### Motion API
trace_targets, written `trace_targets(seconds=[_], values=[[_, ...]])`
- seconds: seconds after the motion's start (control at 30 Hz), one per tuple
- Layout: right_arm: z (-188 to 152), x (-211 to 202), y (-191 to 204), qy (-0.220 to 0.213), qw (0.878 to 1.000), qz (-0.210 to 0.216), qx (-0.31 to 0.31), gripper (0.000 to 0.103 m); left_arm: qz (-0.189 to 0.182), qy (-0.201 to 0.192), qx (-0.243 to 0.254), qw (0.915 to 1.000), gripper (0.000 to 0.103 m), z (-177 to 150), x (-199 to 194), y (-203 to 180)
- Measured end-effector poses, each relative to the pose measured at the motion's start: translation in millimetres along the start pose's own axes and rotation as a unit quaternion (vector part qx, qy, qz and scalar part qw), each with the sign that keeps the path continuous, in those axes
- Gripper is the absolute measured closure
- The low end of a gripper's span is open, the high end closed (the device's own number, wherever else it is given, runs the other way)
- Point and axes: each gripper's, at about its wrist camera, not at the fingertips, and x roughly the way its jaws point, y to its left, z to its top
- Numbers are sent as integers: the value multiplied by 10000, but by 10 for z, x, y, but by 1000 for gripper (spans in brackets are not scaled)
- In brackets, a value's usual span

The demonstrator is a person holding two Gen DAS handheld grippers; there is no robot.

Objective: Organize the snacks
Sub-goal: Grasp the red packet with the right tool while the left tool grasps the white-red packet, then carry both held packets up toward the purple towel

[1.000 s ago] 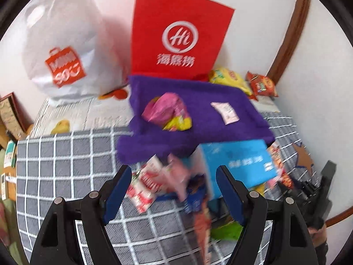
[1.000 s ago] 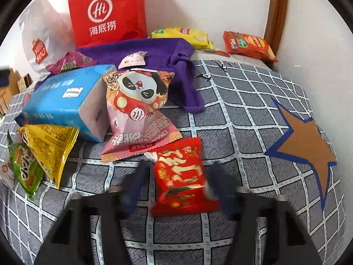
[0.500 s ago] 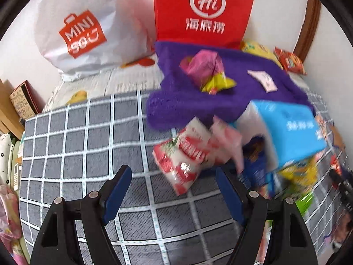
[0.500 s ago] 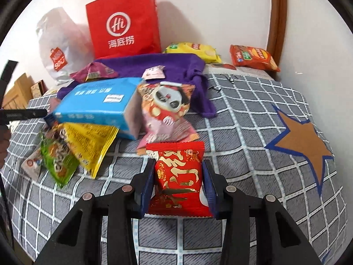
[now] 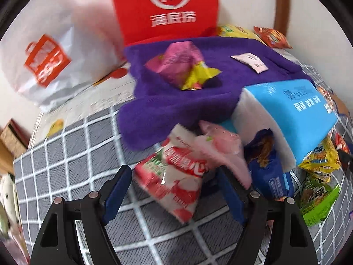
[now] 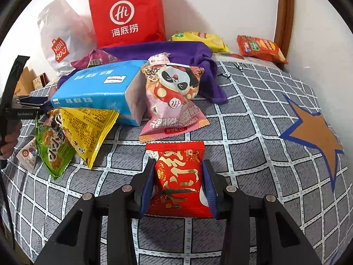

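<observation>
A grey checked cloth point(image 6: 253, 119) with an orange star on it covers the surface in front of you, and a white wall rises behind it. Against that wall, in the upper middle of both views, stands a red paper bag point(image 6: 128, 13), with a white shopping bag point(image 5: 50, 59) to its left. A purple towel point(image 5: 211, 88) lies in front of the red bag.

Your right gripper point(image 6: 179, 183) is pinched on a red snack packet point(image 6: 179, 172) at the lower middle of its view, both blue pads pressing the packet's sides. Just above it in the frame lies a pink panda packet point(image 6: 174, 97), leaning on a blue tissue pack point(image 6: 97, 88).

Your left gripper point(image 5: 174, 192) is spread and its jaws are opening. A red and white snack packet point(image 5: 176, 176) lies between them at the lower middle of the frame, and neither pad presses on it. A pale pink packet point(image 5: 222, 145) overlaps its right side, just left of a dark blue packet point(image 5: 268, 165).
</observation>
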Motion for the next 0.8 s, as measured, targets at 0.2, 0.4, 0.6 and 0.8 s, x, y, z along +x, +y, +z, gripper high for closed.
trace_targets(seconds=[0.2, 0.4, 0.6, 0.8], values=[[14, 27, -8, 31, 10000, 73, 21, 60, -154, -52, -90, 9998, 21, -1, 76, -27], [22, 39, 18, 39, 10000, 35, -30, 60, -387, -67, -388, 9985, 45, -105, -19, 82], [16, 29, 35, 12, 10000, -44, -56, 60, -588, -44, -679, 9959, 72, -260, -169, 168], [3, -25, 59, -9, 10000, 29, -9, 61, -756, -4, -730, 9945, 84, -395, -309, 162]])
